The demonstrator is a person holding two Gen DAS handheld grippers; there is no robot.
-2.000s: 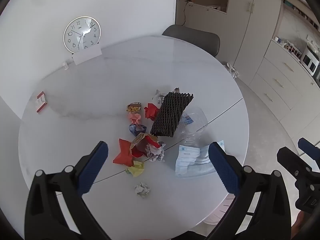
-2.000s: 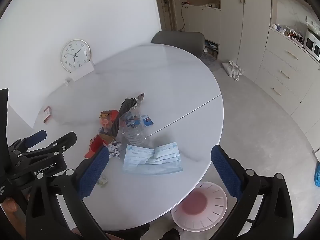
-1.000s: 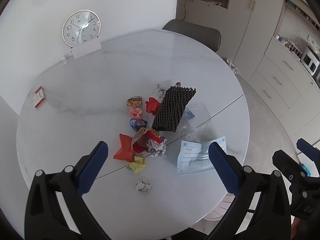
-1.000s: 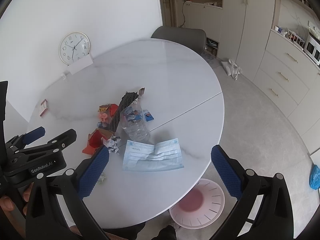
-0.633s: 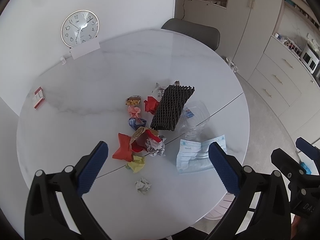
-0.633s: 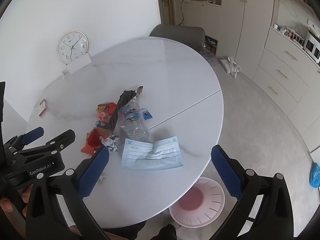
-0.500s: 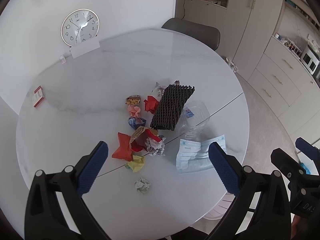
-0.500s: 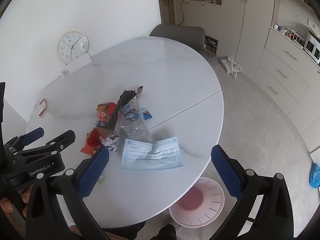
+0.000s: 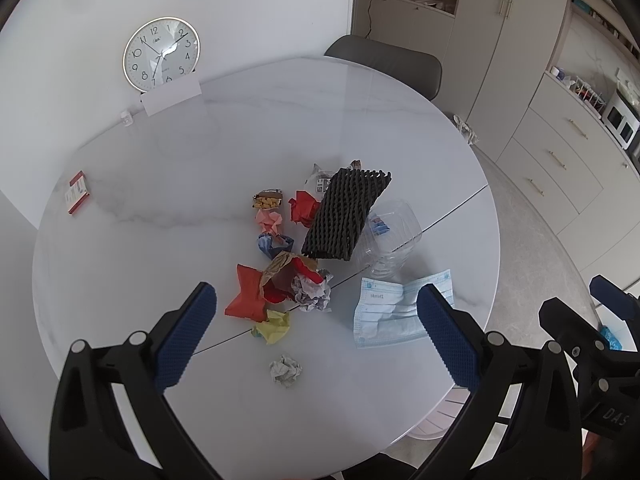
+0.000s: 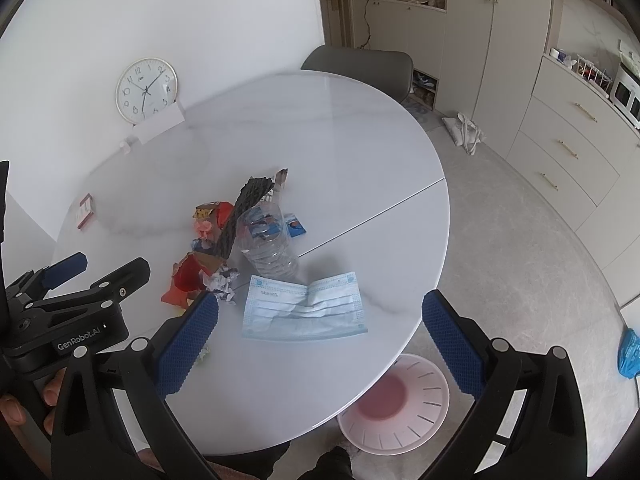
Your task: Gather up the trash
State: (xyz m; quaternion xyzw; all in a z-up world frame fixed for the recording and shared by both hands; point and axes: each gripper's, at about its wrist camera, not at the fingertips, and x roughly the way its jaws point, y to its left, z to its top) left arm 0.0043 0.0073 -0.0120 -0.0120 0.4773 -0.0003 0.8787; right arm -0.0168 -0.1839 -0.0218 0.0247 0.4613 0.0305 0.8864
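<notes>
A heap of trash lies mid-table: a black foam net sleeve (image 9: 346, 212), a crushed clear bottle (image 9: 394, 236), red wrappers (image 9: 276, 286), a yellow scrap (image 9: 274, 322), a white paper ball (image 9: 285, 370) and a blue face mask (image 9: 402, 310), which also shows in the right wrist view (image 10: 304, 312) beside the bottle (image 10: 268, 246). My left gripper (image 9: 316, 332) is open and empty, high above the table's near edge. My right gripper (image 10: 320, 336) is open and empty, above the mask. A pink slotted bin (image 10: 394, 402) stands on the floor under the table's edge.
The round white marble table (image 9: 160, 184) carries a clock (image 9: 161, 54) leaning on the wall, a white card (image 9: 172, 96) and a small red box (image 9: 76, 192). A grey chair (image 9: 388, 66) stands behind. Cabinets (image 10: 568, 148) line the right; a blue bag (image 10: 628, 354) lies on the floor.
Both grippers have drifted slightly and stayed open. The trash has not moved.
</notes>
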